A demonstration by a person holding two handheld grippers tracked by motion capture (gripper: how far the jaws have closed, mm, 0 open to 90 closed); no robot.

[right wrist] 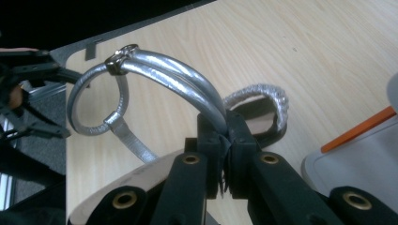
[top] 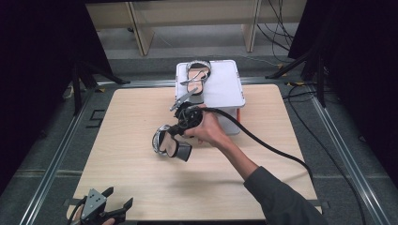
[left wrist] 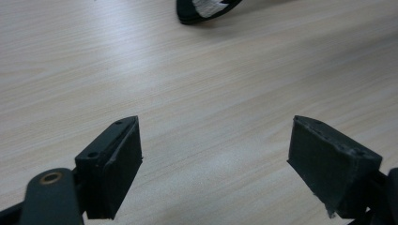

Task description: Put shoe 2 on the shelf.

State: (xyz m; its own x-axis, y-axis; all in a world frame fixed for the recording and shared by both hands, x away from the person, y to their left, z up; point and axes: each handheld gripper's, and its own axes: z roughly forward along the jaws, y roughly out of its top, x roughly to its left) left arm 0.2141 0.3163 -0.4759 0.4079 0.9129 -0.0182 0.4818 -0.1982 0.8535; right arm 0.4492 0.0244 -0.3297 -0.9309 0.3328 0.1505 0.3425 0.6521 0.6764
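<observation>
right gripper [right wrist: 224, 154] clamps silver sandal [top: 170, 143] strap — lifted off table [top: 141, 178]

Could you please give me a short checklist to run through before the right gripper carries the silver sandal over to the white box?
1. Grip: right gripper shut on the silver sandal by its straps: ok.
2. Sandal clear of the table: appears lifted, ok.
3. Room on the white box beside the other sandal: ok.
4. Left gripper open, at the near edge, off the path: ok.
5. Cable clear of the box: cannot tell.
</observation>
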